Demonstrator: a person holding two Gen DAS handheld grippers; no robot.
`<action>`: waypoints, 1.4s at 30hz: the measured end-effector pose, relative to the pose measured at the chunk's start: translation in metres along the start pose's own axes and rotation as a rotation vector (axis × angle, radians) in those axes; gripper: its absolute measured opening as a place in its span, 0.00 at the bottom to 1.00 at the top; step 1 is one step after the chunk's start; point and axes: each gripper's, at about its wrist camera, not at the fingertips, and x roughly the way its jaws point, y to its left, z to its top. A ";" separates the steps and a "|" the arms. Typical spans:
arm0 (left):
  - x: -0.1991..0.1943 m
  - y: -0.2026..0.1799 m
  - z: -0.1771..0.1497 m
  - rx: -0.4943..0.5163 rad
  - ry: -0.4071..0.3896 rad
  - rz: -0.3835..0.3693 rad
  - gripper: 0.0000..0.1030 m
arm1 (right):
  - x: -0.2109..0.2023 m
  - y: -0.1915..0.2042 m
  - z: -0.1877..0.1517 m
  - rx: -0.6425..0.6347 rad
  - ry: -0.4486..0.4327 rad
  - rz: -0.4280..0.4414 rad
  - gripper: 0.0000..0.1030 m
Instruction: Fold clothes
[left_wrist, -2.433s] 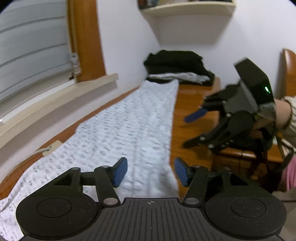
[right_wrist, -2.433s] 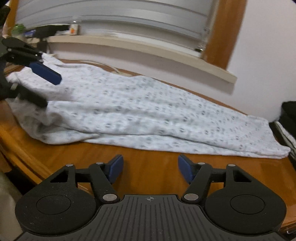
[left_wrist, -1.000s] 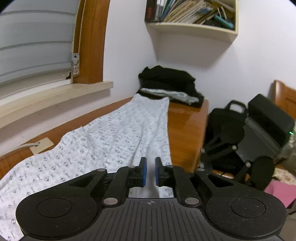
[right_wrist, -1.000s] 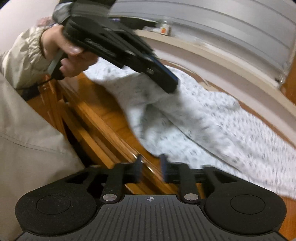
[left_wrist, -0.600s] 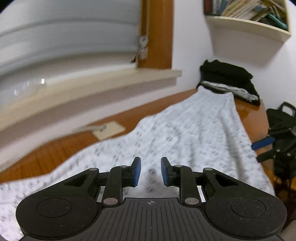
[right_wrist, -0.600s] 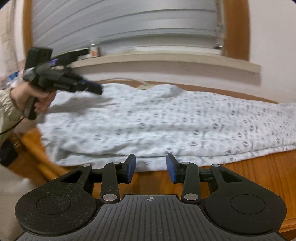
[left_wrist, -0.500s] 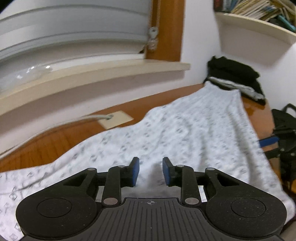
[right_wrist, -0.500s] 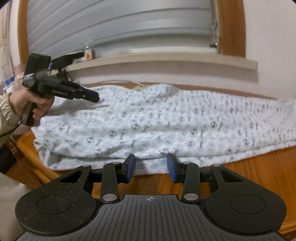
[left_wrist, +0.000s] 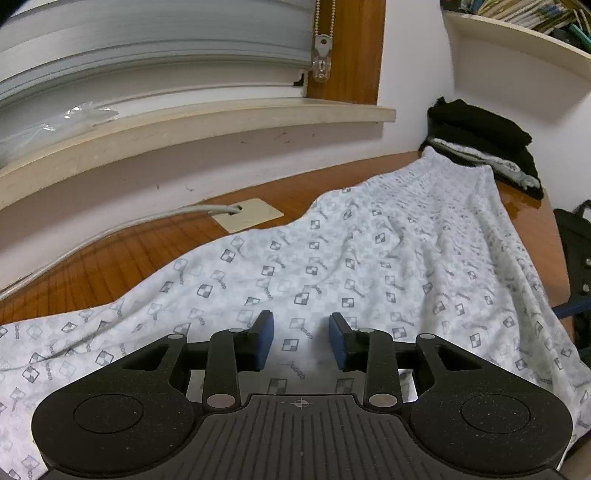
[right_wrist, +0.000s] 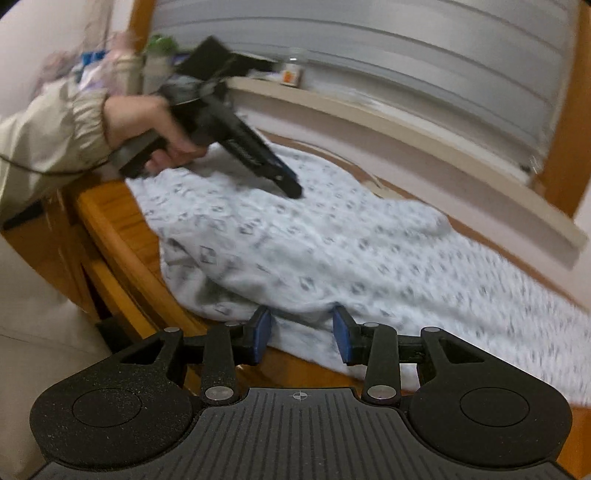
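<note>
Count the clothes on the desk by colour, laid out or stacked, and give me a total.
White patterned, laid out: 1, the long garment.
Black, stacked: at least 1, the dark pile; layers unclear.
Pale patterned, stacked: 1, the folded piece.
Total: at least 3.

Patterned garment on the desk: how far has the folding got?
Done: the garment lies doubled lengthwise on the desk; a folded pile sits at the far end. In hand: nothing; the left gripper is opening over the cloth, the right gripper open at its near edge. Left: the crosswise folds.
</note>
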 end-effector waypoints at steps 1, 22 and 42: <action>0.000 0.001 0.000 -0.005 0.000 0.001 0.36 | 0.002 0.001 0.003 -0.015 0.000 -0.001 0.38; 0.000 -0.002 0.000 -0.003 0.005 0.012 0.46 | -0.001 0.018 0.020 -0.204 0.088 -0.003 0.04; 0.003 -0.006 0.001 0.012 0.017 0.019 0.58 | -0.034 -0.099 -0.018 0.250 -0.005 -0.177 0.47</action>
